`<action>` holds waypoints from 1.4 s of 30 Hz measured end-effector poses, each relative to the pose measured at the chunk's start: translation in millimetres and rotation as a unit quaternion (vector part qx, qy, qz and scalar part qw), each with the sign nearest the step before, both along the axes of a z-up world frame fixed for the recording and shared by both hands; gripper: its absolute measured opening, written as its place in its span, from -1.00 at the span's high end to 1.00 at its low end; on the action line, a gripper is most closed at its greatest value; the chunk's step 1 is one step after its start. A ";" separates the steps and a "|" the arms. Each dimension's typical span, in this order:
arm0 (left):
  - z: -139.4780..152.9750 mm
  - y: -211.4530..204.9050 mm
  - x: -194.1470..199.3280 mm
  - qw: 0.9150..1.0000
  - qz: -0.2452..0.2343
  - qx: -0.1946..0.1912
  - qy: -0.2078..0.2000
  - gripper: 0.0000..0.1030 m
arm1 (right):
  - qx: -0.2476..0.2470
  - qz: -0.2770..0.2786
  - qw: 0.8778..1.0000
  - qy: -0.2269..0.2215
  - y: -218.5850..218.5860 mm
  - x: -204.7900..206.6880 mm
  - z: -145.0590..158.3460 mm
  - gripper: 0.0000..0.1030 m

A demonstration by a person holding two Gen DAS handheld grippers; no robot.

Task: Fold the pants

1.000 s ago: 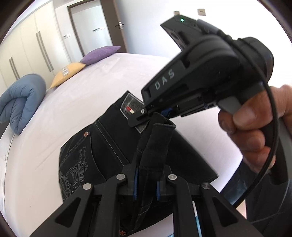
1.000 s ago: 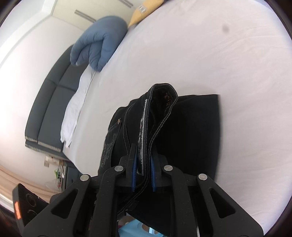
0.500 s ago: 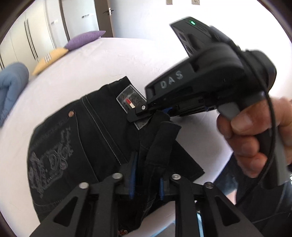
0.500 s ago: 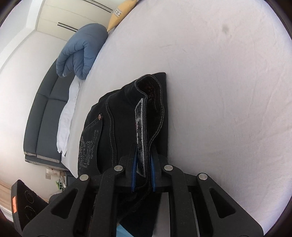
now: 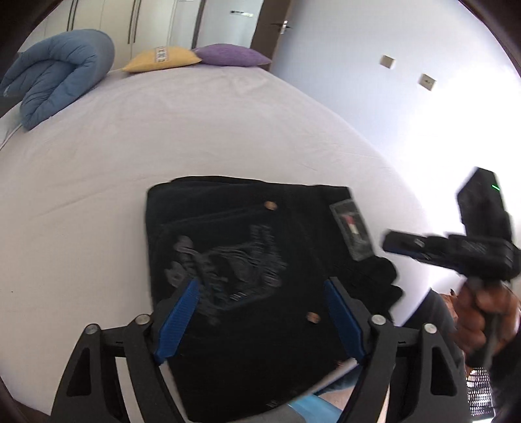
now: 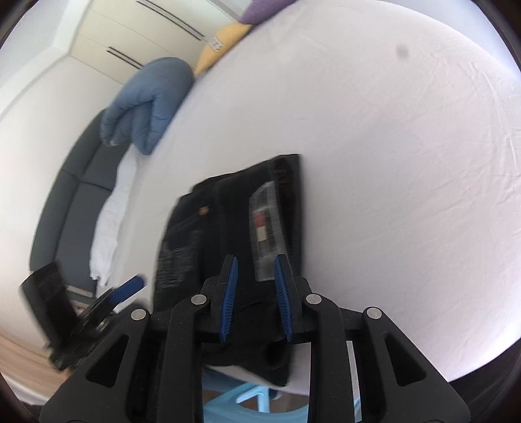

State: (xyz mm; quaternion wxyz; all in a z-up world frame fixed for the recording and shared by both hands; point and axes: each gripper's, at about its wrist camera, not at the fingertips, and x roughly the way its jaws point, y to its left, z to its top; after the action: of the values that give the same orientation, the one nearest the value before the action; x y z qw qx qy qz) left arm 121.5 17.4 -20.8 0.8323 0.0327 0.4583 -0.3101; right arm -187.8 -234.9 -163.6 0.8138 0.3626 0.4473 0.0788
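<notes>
Folded black pants (image 5: pixel 247 279) lie flat on the bed (image 5: pixel 162 130) beyond both grippers' fingers (left (image 5: pixel 260 320) wide apart, right (image 6: pixel 255 301) partly apart, neither holding anything), apparently released to settle.

You have a bed (image 5: pixel 202 130) with a white sheet filling most of both views. At its far end lies a rolled blue duvet (image 5: pixel 55 73), and beside that a yellow pillow (image 5: pixel 162 58) touching a purple pillow (image 5: pixel 231 55). Behind them you see white wardrobe doors (image 5: pixel 136 19) and a dark-framed door (image 5: pixel 270 29). Two wall plates (image 5: pixel 387 61) sit on the pale wall. In your right wrist view, a dark grey sofa (image 6: pixel 70 201) runs alongside the bed, and a light blue plastic stool (image 6: pixel 247 406) shows below the bed edge.
</notes>
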 end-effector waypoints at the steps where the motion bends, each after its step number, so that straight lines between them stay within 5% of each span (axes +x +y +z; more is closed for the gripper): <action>1: -4.1 1.8 10.3 1.000 0.003 0.003 0.008 -0.38 | 0.004 0.013 1.000 -0.007 7.9 -0.1 3.5 0.56; 5: -35.5 -0.9 11.3 0.999 0.002 0.020 0.045 -0.12 | 0.007 0.063 0.998 -0.015 42.8 4.8 1.1 0.56; 8: -49.7 -3.2 16.2 0.998 0.002 0.035 0.059 -0.04 | -0.018 0.076 0.996 0.043 56.7 11.0 -36.6 0.62; 12: -60.5 -15.5 8.1 0.997 -0.005 0.066 0.042 -0.04 | -0.030 0.082 0.996 0.008 62.2 0.8 -37.4 0.62; 29: -68.6 -21.2 -4.1 0.998 0.000 0.059 0.025 -0.09 | -0.040 0.076 0.996 0.015 55.3 -39.9 -25.3 0.62; 34: -54.6 -10.6 -15.9 0.999 0.009 0.035 0.022 -0.23 | -0.063 0.056 0.996 0.025 40.8 -60.3 -8.1 0.56; 36: -40.9 1.6 -22.4 0.999 0.021 0.025 -0.005 -0.73 | -0.053 0.038 0.998 0.007 29.1 -66.2 3.0 0.56; 38: -30.8 15.0 -20.8 0.999 0.039 0.022 -0.029 -0.91 | -0.043 0.025 0.999 -0.011 17.6 -65.1 10.1 0.38; 39: -30.0 21.4 -16.7 0.998 0.045 0.020 -0.030 -0.91 | -0.045 0.022 0.999 -0.015 11.5 -65.0 10.5 0.00; 41: -36.7 31.9 -2.1 0.998 0.058 0.024 -0.009 -0.91 | -0.055 0.008 0.998 -0.017 1.6 -55.3 12.7 -0.38; 42: -41.5 37.5 6.6 0.998 0.063 0.023 0.004 -0.91 | -0.055 0.006 0.998 -0.018 -3.0 -48.2 13.1 -0.38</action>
State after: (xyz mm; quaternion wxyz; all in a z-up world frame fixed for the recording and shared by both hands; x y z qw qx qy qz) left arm 128.0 54.9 -62.3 0.8474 0.0211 0.4699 -0.2463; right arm -236.0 -238.0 -150.5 0.8397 0.3135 0.4386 0.0653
